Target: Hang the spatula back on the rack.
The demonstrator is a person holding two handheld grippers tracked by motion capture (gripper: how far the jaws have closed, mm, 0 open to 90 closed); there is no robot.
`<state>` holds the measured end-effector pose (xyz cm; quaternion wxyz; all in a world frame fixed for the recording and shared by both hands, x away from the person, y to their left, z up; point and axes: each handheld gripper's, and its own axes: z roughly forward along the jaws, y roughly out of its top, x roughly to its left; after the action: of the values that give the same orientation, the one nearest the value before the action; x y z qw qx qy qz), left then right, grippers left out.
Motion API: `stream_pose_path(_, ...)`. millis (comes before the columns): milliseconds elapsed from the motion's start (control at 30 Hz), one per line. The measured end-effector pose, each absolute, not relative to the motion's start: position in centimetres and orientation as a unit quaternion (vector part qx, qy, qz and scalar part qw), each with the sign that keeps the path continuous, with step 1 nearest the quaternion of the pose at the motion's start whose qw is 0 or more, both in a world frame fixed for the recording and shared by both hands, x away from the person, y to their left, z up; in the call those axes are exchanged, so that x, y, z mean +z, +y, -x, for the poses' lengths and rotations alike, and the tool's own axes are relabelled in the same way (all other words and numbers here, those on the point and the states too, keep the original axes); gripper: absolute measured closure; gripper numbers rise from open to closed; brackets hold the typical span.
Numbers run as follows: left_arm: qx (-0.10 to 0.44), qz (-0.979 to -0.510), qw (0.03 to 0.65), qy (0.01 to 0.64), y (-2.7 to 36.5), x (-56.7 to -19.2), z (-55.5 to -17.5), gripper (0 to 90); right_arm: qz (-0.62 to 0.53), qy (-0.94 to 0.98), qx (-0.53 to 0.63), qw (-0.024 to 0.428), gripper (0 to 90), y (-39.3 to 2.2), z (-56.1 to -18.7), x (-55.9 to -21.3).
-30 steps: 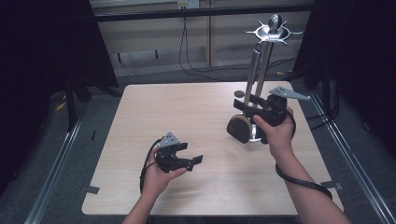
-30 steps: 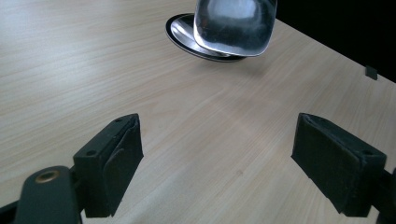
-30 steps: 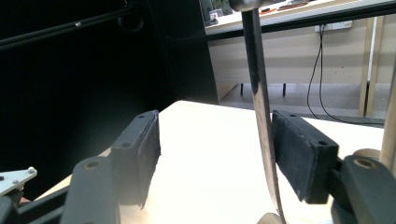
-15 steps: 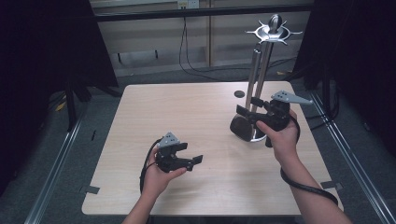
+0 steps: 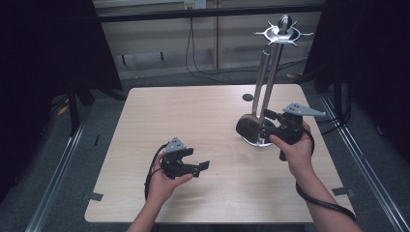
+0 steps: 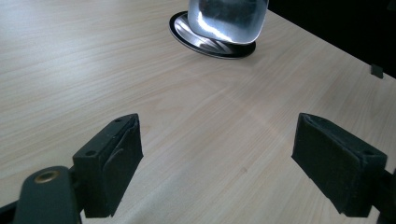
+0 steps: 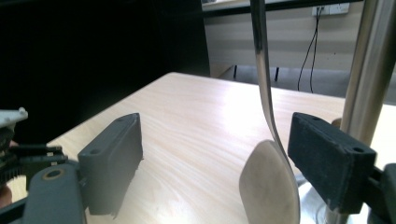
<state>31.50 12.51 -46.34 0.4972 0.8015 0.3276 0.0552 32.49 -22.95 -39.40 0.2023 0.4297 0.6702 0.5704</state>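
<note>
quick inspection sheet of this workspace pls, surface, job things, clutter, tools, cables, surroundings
surface: pale wood table, bare in the middle
job's things: metal stand near the right edge, a large spoon hanging from its top ring
clutter: small dark disc behind the stand
tools: left tool open over bare table; right tool open, jaws just opening, spoon between them, pads not pressing
cables: one trails from each tool; black cords down the back wall
surroundings: dark curtains, grey floor, metal rails

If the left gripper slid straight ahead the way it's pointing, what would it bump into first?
Probably the hanging spoon's bowl above the rack's round base. The open left gripper points across bare table toward them, slightly left of centre, so it might just clip them.
</note>
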Motion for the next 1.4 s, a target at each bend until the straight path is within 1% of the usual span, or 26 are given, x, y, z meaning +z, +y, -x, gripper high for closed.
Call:
stream_pose_path(167, 0.060, -0.803, 0.494, 0.326, 12.5, -46.3, -31.5, 15.6, -0.426, 0.679, 0.561, 0.208, 14.8, -23.0, -31.7, -39.9)
stream_pose_path(533, 0.059, -0.803, 0.495, 0.327, 12.5, -46.4, -31.5, 15.3, -0.424, 0.694, 0.546, 0.204, 9.2, -23.5, -30.2, -41.1)
stream_pose_path(833, 0.061, -0.803, 0.495, 0.327, 12.6, -46.5, -31.5, 14.8, -0.427, 0.693, 0.550, 0.184, 8.6, -24.4, -30.0, -42.2)
stream_pose_path(1400, 0.066, -0.799, 0.500, 0.328, 12.8, -46.3, -31.5, 13.0, -0.424, 0.710, 0.534, 0.174, 8.2, -25.5, -28.1, -44.7)
